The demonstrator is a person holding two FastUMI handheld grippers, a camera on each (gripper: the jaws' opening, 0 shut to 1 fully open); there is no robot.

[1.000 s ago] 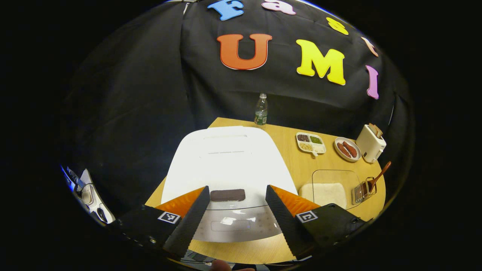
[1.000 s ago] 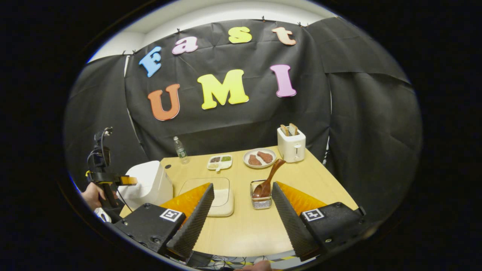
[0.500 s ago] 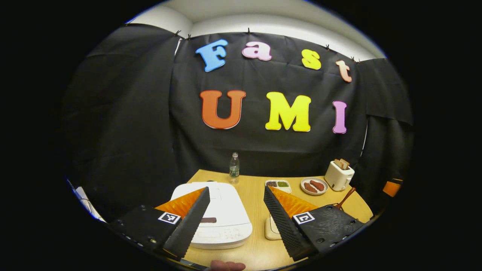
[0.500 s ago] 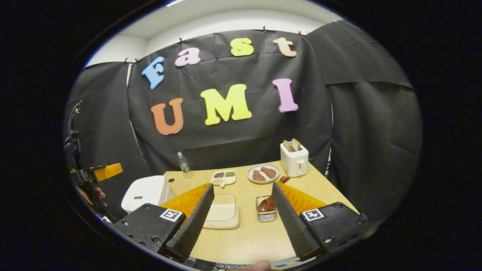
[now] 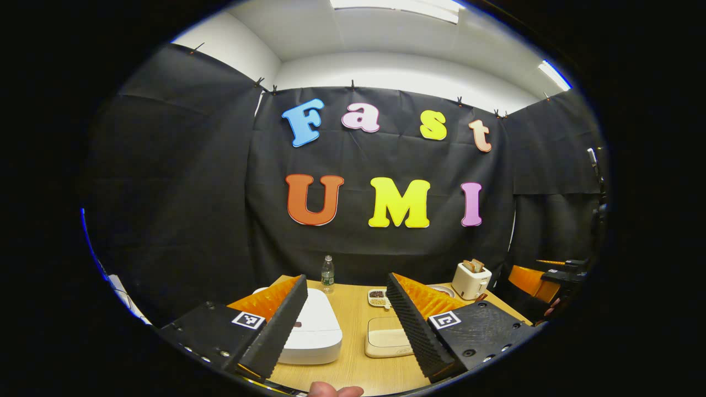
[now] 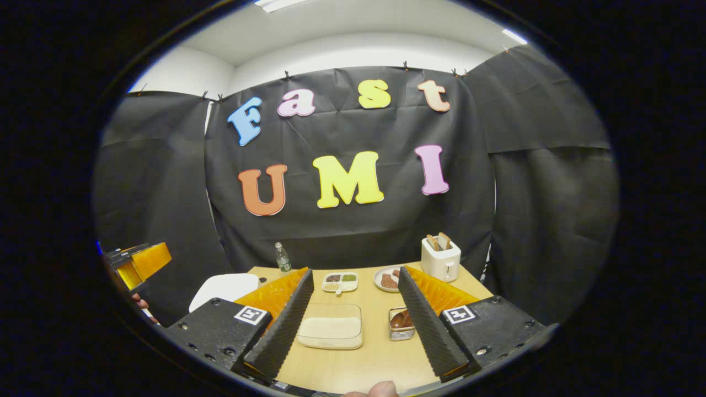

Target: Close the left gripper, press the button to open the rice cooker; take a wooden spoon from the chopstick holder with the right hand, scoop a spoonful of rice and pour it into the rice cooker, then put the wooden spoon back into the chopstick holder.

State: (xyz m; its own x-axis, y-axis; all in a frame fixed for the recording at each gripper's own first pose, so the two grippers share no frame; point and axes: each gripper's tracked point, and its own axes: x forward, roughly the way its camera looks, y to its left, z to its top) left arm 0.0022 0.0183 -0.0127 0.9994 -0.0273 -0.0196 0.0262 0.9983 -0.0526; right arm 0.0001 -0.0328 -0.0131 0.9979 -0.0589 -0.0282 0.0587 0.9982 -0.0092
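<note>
Meanwhile, in the left gripper view, the left gripper (image 5: pixel 346 314) hung above the near edge of the wooden table (image 5: pixel 353 369) with its jaws spread wide and nothing between them. Under and behind its left finger sat the white rice cooker (image 5: pixel 311 331), lid down, toward the table's left side. Behind it a water bottle (image 5: pixel 327 274) stood upright against the back wall, and right of the cooker lay the clear container of rice (image 5: pixel 385 339), with a small divided dish (image 5: pixel 377 298) beyond it and a toaster (image 5: pixel 471 278) at the far right. In the right gripper view, the right gripper (image 6: pixel 356 317) was likewise released and empty, held over the table's front. Between its fingers the rice container (image 6: pixel 330 332) lay flat, and just right of it the wire chopstick holder (image 6: pixel 400 325) stood with the wooden spoon (image 6: pixel 401 318) in it, partly hidden by the right finger. A plate (image 6: pixel 386 278) with brown food sat behind the holder.
</note>
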